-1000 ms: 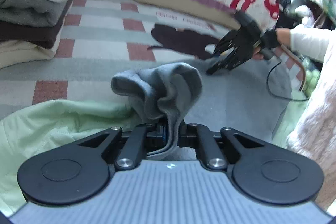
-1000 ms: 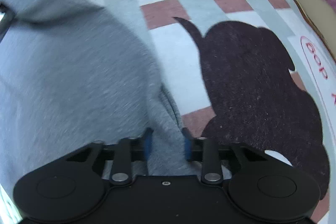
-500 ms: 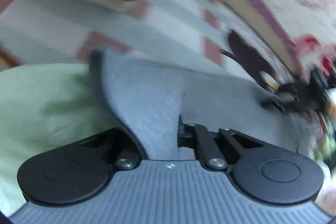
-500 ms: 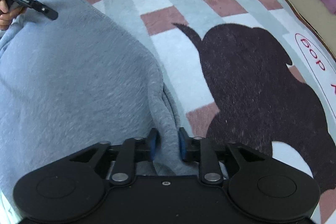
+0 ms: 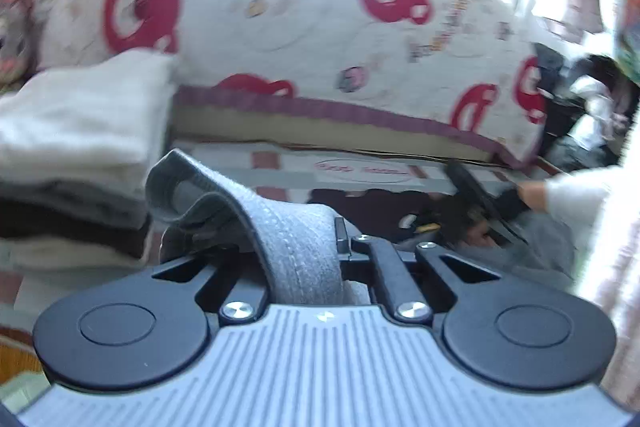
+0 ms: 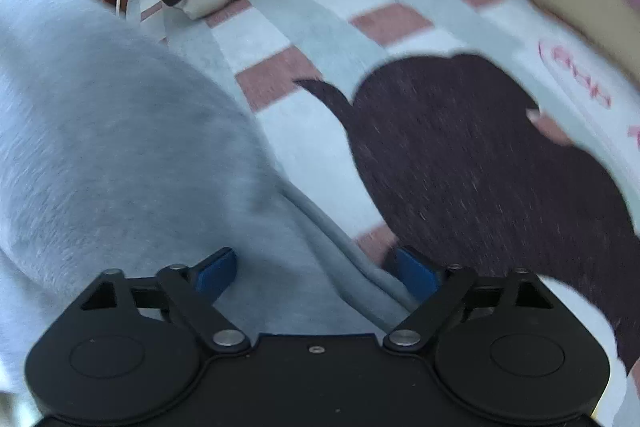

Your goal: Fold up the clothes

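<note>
Left gripper [image 5: 298,255] clamped on ribbed hem of soft grey fleece sweatshirt [image 6: 120,155], lifted up; right gripper [image 6: 316,273] spread wide, hem lying loose between. Sweatshirt bunched just beside dark dog-print blanket [image 6: 480,167]. Best to pull taut, lay flat before creasing.

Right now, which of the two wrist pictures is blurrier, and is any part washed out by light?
Left wrist view: heavy motion blur on the printed quilt and folded stack, with glare whiting out the top; the grey garment stays sharp. Right wrist view: evenly lit, mild smear across the checked blanket.
</note>
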A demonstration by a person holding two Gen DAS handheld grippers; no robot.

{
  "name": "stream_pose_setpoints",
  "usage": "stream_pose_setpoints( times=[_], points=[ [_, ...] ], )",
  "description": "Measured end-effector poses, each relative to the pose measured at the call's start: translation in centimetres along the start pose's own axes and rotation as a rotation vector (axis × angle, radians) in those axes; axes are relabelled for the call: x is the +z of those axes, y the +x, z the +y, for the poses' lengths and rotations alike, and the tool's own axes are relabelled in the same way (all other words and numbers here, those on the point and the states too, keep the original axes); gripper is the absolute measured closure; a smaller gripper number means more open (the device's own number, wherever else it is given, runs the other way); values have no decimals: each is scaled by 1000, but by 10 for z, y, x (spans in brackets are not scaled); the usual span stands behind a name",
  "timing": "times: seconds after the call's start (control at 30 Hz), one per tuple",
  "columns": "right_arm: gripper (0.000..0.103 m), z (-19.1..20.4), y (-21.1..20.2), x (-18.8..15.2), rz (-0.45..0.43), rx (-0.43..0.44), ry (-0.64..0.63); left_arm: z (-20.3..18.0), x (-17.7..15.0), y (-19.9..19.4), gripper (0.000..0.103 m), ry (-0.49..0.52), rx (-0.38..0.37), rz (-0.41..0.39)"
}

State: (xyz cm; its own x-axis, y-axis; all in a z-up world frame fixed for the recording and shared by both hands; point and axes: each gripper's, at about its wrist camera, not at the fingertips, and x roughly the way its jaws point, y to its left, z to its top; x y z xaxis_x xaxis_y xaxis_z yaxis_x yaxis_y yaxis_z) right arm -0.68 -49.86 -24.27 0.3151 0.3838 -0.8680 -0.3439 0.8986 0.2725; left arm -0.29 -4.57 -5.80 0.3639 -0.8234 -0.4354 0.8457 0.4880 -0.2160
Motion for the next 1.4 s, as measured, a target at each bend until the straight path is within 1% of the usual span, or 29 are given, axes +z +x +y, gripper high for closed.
stream_pose_setpoints(
  times=[0.13,0.27,0.4,0.43,0.47,0.5,0.53,0.57,0.6,0.63,0.67,0.7,0.77,0.83,0.93,1.03,1.1,1.2,1.3,1.4],
  points=[
    [11,-16,1,11,100,51,-51,-14,-13,-21,100,36,-102,-12],
    [11,-5,5,25,153,76,-177,-19,-23,-33,100,20,-135,-8],
    [14,4,18,38,231,124,-275,-17,-26,-34,100,-28,-128,-3],
    [22,5,21,40,246,135,-280,-17,-27,-34,100,-35,-123,0],
    [34,5,22,41,250,144,-264,-18,-27,-32,100,-35,-119,0],
    [36,6,24,41,255,153,-248,-18,-27,-31,100,-34,-115,0],
    [45,7,24,39,250,157,-228,-19,-27,-29,100,-33,-110,0],
    [70,10,21,33,228,149,-202,-18,-26,-28,100,-35,-103,-1],
    [77,13,18,27,206,142,-177,-17,-26,-27,100,-40,-93,-2],
    [81,18,14,20,183,129,-163,-16,-26,-26,100,-45,-83,-3],
    [87,26,8,12,157,102,-175,-15,-25,-24,100,-50,-72,-5],
    [89,34,1,3,126,73,-182,-10,-25,-23,100,-72,-47,-3],
    [90,45,-15,-12,38,-1,-159,4,-27,-19,100,-121,16,5],
    [91,49,-35,-27,-102,-82,-44,20,-30,-13,99,-173,91,17],
    [92,60,-61,-47,-307,-212,142,24,-31,-1,99,-138,175,18],
    [93,86,-70,-54,-433,-373,206,25,-28,13,99,-97,250,18],
    [94,95,-72,-47,-469,-485,178,26,-15,27,99,-88,277,6],
    [94,83,-87,-24,-520,-571,157,34,14,46,99,-65,308,-33],
    [94,71,-103,-1,-569,-657,136,40,47,62,99,1,320,-95],
    [94,57,-118,22,-616,-741,116,48,76,91,99,64,326,-130]
  ],
)
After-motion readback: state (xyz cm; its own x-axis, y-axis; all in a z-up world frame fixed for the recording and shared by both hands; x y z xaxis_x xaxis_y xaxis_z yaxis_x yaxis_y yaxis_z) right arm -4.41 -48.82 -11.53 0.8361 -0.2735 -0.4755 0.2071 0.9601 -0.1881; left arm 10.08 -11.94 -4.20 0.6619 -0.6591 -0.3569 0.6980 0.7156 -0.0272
